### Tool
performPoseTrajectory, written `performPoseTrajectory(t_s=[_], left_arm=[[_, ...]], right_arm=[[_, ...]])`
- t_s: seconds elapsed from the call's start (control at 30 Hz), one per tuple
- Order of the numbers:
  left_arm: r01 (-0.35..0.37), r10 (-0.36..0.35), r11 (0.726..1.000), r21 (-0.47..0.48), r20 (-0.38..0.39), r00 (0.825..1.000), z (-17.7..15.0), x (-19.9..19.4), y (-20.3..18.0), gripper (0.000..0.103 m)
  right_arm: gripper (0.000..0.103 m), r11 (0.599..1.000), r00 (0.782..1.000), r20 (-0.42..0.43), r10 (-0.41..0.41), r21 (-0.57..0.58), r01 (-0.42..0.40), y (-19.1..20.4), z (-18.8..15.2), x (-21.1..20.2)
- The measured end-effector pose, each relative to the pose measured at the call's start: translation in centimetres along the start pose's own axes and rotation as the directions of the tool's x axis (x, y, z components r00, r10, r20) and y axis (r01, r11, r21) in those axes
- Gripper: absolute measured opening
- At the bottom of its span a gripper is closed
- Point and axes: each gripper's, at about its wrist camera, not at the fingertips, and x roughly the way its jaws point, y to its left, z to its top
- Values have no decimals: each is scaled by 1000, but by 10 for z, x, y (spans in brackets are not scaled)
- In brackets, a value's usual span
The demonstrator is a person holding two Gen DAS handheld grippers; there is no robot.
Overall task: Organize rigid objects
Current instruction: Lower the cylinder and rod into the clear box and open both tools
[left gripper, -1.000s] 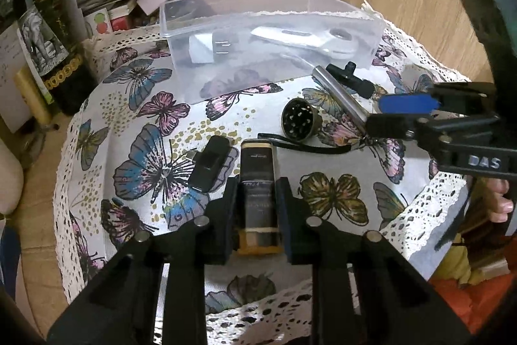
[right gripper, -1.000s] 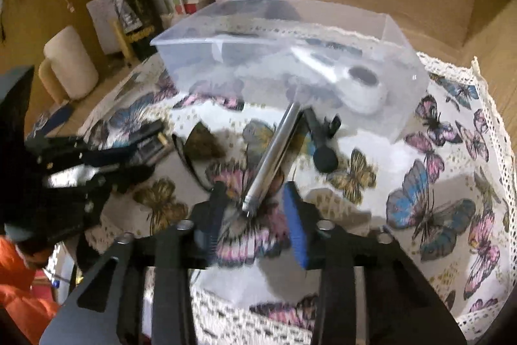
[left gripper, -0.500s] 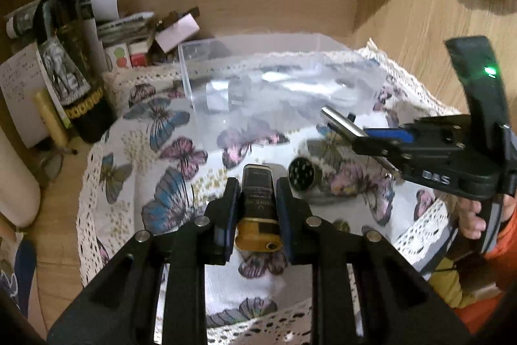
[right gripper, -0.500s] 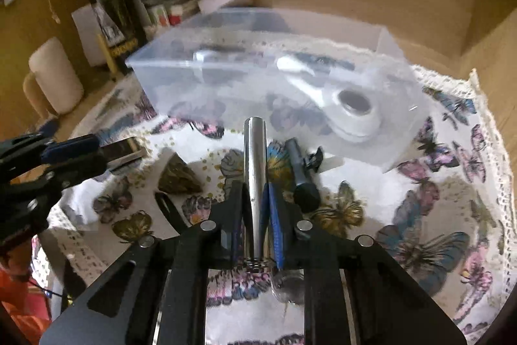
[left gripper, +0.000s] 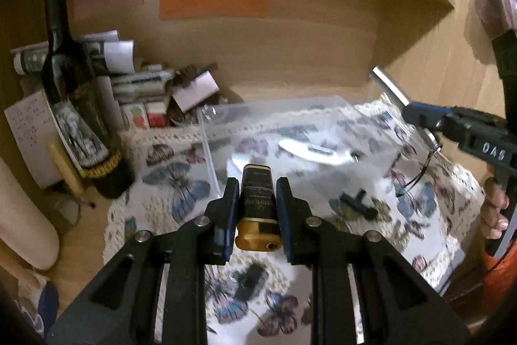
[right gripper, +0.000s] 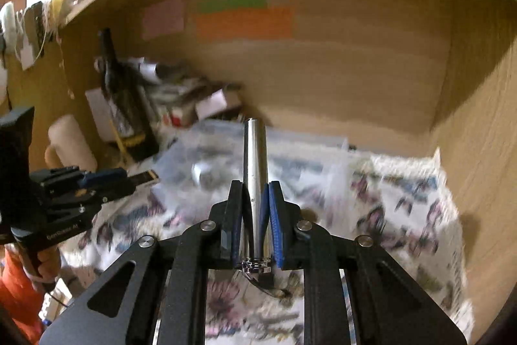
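My left gripper point(left gripper: 257, 186) is shut on a black and gold lighter point(left gripper: 257, 202) and holds it in the air in front of the clear plastic box point(left gripper: 206, 131). My right gripper point(right gripper: 255, 189) is shut on a silver metal tube point(right gripper: 254, 164) with a key ring and a black cord at its rear end, lifted above the table. The right gripper also shows in the left wrist view point(left gripper: 416, 115), above the box's right side. A white flat device point(left gripper: 310, 149) lies inside the box. A small black T-shaped part point(left gripper: 355, 202) and a black clip point(left gripper: 250, 280) lie on the butterfly cloth point(left gripper: 181, 193).
A dark wine bottle point(left gripper: 74, 105) stands at the left beside papers and small boxes point(left gripper: 145, 86). A wooden back wall with coloured notes point(left gripper: 213, 2) and a shelf above close the space. A wooden side wall point(right gripper: 478, 125) stands at the right.
Both grippers have closed on their objects and lifted them off the cloth. The lighter and the metal tube are now raised toward the clear box.
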Motion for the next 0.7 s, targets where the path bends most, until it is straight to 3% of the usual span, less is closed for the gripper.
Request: performPoseTrajectory(t_s=[0.33, 0.53, 0.7], left_arm=[[-3, 3, 1000, -8, 11, 1000, 31, 19, 7, 23], [21, -21, 1000, 15, -27, 999, 38, 42, 3, 23], [57, -54, 998, 29, -92, 994, 35, 68, -4, 23]], right_arm=[[14, 999, 997, 72, 4, -39, -1, 3, 46, 20], [14, 999, 999, 41, 21, -50, -19, 3, 51, 52], [14, 998, 998, -57, 39, -46, -41, -1, 36, 87]])
